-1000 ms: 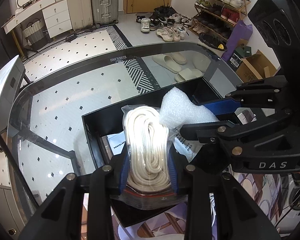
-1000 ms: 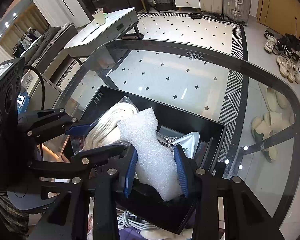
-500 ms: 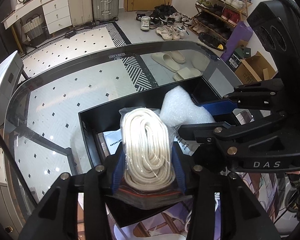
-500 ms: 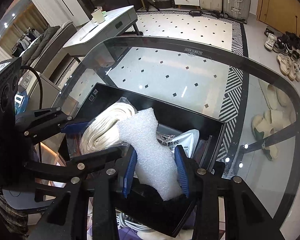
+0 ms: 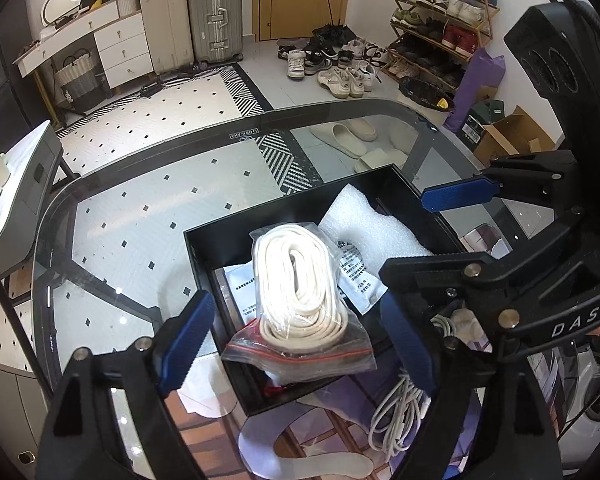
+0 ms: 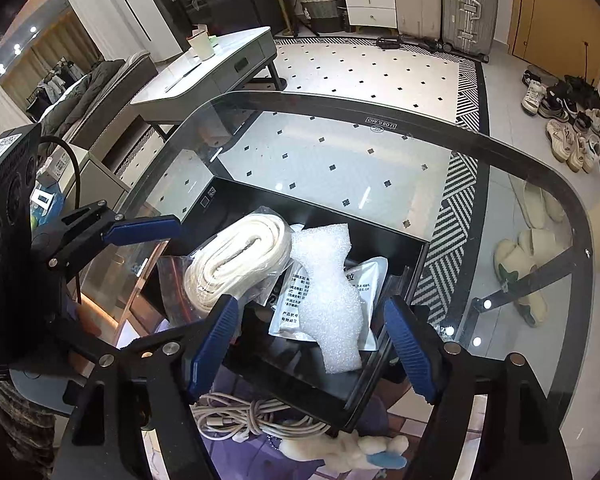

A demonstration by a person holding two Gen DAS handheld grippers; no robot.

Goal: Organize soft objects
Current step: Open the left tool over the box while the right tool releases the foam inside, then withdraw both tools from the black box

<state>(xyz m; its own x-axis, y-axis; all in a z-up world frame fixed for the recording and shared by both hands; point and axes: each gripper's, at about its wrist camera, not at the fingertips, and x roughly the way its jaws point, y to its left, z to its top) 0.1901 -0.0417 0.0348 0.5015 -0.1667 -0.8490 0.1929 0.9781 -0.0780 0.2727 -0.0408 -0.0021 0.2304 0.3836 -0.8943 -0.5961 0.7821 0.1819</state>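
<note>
Glass table (image 5: 148, 216) with dark rounded rim, over white floor tiles with black diamonds and a striped rug border. Room behind: suitcases (image 5: 214, 12), white drawers, wooden door, shoe rack (image 5: 440, 28) with loose shoes on the floor, slippers seen through the glass, cardboard box at right.

Black tray (image 5: 204, 248) sits on the glass. In it: bagged white rope coil (image 5: 296, 280), leaning over the tray's near edge; white foam piece (image 6: 328, 300) just beside it on the right, lying over white printed sachets (image 6: 290, 300).

Left gripper (image 5: 296, 340) jaws have just been opening, now wide apart; the rope bag lies between the blue pads, touching neither. Right gripper (image 6: 316, 344) jaws have also just been opening, wide apart; the foam lies between them, clear of both pads.

White cable bundle (image 6: 240, 416) and a small plush toy (image 6: 360, 452) lie just outside the tray's near edge.
</note>
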